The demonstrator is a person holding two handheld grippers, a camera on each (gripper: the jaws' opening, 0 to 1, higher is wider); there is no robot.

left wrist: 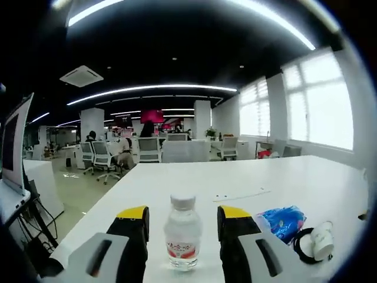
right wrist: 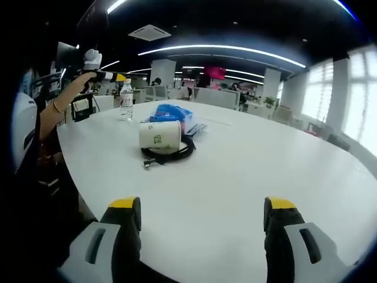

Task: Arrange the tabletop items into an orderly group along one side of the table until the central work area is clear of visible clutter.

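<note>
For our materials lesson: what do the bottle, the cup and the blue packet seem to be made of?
Bottle: clear glossy plastic, see-through, white cap. Cup: matt white, probably paper, printed logo. Blue packet: crinkled shiny film, likely plastic.

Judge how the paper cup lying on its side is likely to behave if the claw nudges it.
The paper cup lies on its side against the black cable, so it would probably roll in a curve. It looks empty and light, likely to skid easily on the smooth white table. Thin walls may crumple under a firm squeeze.
</note>
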